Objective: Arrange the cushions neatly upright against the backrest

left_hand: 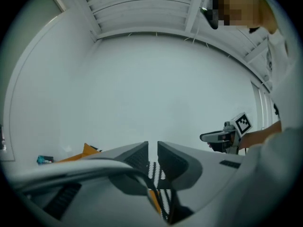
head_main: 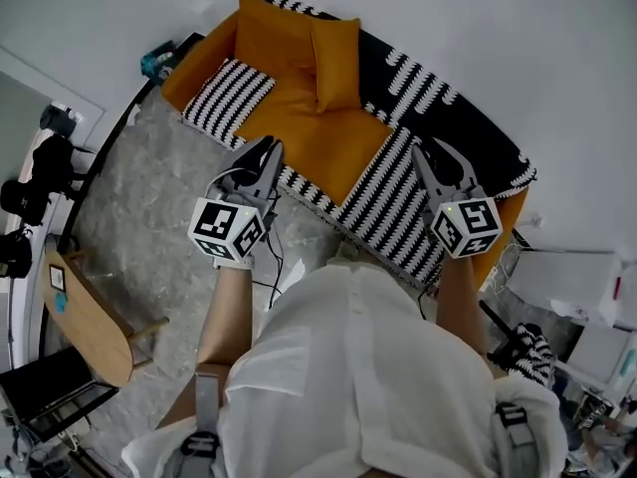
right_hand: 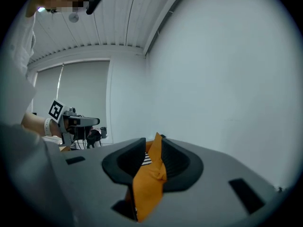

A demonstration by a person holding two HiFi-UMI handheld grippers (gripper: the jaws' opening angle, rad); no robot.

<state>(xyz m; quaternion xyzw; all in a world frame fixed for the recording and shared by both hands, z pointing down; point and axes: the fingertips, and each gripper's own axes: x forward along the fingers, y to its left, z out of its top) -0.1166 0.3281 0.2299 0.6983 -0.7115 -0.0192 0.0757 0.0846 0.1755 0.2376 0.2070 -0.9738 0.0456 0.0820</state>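
Observation:
The head view shows an orange sofa with a black-and-white striped throw over its right half. Two orange cushions stand against the backrest, a large one and a smaller one. A striped cushion lies flat on the left of the seat. My left gripper hovers at the seat's front edge; a narrow gap with nothing in it shows between its jaws. My right gripper hangs over the throw, open. Orange and striped fabric show through its gap, with nothing gripped.
A grey rug lies before the sofa, with cables on it. A wooden table and black stands are at the left. A teal object sits by the sofa's left arm. Boxes and clutter stand at the right.

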